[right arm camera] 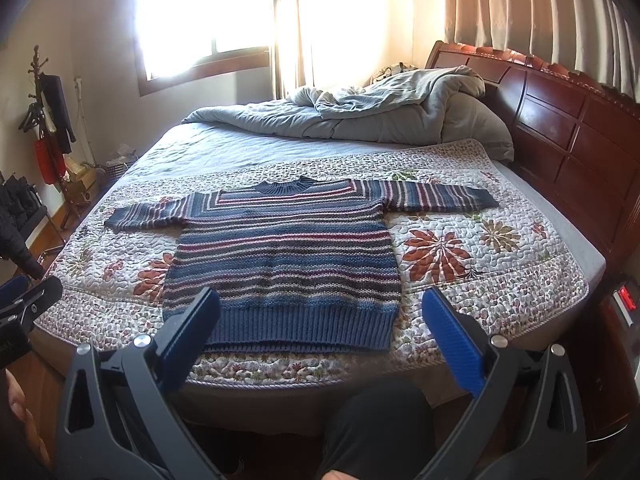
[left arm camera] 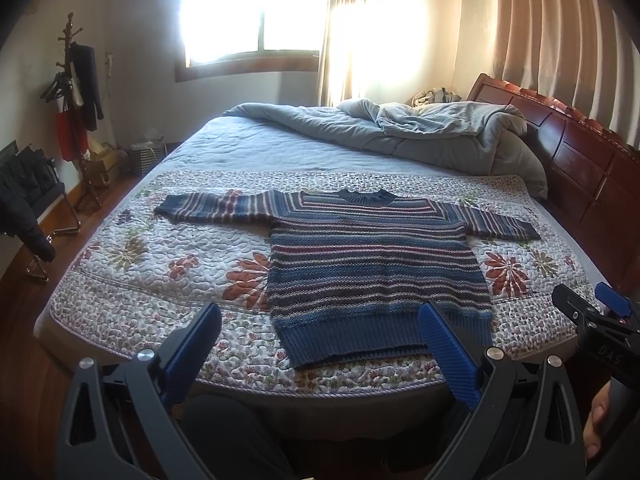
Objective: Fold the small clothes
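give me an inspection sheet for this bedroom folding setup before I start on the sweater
Surface: floral quilt spread over the near part of the bed.
Job's things: striped sweater flat, unfolded, both sleeves out, hem toward the near edge.
Clutter: rumpled grey duvet piled at the far side, apart from the sweater.
Grippers: left gripper and right gripper open, empty, short of the sweater.
Cables: nothing seen on the bed.
Surroundings: wooden headboard at right, coat rack at left, bright window behind.
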